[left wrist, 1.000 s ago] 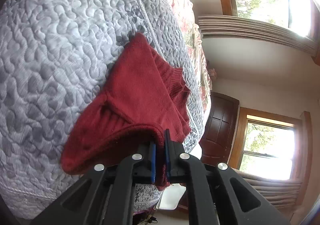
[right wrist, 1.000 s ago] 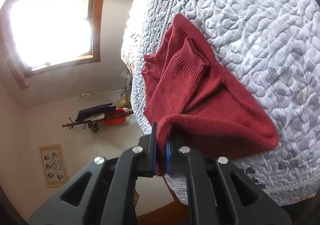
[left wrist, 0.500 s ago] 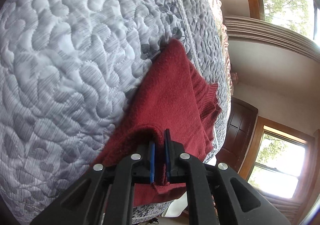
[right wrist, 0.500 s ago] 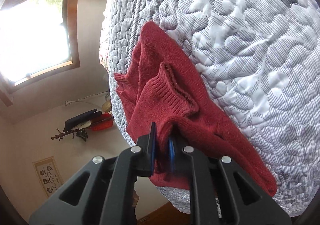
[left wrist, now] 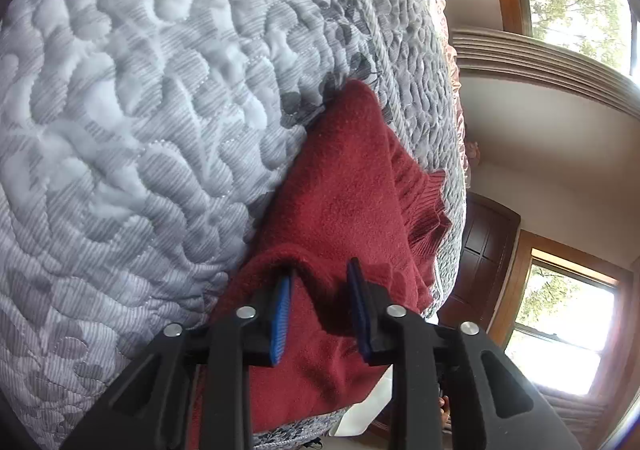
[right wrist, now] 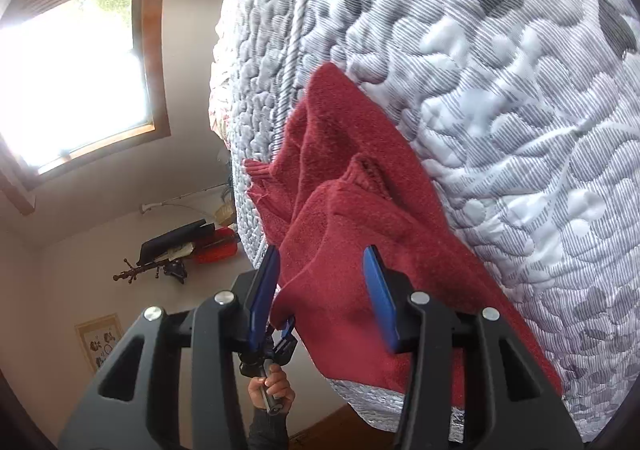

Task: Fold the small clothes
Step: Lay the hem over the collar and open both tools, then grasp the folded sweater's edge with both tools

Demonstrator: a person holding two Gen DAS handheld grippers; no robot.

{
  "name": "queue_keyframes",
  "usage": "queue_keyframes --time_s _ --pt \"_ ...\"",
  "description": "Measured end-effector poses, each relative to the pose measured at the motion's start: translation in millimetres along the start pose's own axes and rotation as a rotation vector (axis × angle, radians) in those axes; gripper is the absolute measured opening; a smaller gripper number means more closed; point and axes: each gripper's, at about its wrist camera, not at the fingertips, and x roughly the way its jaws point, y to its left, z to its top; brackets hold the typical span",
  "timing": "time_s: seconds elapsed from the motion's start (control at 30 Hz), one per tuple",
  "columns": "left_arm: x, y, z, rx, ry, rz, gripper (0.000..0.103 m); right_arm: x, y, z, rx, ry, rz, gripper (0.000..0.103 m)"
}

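Observation:
A small dark red knitted garment lies folded on a grey quilted bed cover. My left gripper is open, its blue pads standing on either side of a raised fold of the cloth. In the right wrist view the same red garment shows a ribbed cuff on top. My right gripper is open too, with a hump of the cloth between its spread fingers. The other gripper and the hand holding it show below, past the bed's edge.
The bed cover ends just beyond the garment at a corded seam. Past it are a wooden door, windows, a coat rack with dark and red items, and a framed picture.
Both grippers were shut on the garment's edge and carried it forward over itself, down to the bed. Now both have opened and the cloth rests loose between the pads.

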Motion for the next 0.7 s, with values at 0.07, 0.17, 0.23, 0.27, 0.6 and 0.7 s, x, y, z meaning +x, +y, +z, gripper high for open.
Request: queue_keyframes --time_s 0.07,0.17,0.23,0.27,0.6,0.7 --pt "-6 -7 -1 0.024 -0.013 -0.002 0.041 -6 11 -2 -0.038 -0.007 -0.008 0.044" --pt "-17 -15 -2 0.045 -0.027 -0.009 0.044 -15 28 -8 -0.122 -0.018 -0.053 0.044" --pt "-24 -22 -3 0.077 -0.031 0.002 0.044 -17 41 -14 -0.192 -0.023 -0.101 0.047" --pt "-27 -28 -4 0.109 -0.034 0.023 0.044 -17 48 -18 -0.239 -0.03 -0.138 0.051" --pt "7 -86 -24 0.616 -0.031 0.488 0.074 26 69 -53 -0.681 -0.086 -0.618 0.069" --pt "24 -79 -20 0.643 -0.02 0.566 0.074 43 64 -53 -0.761 -0.099 -0.734 0.07"
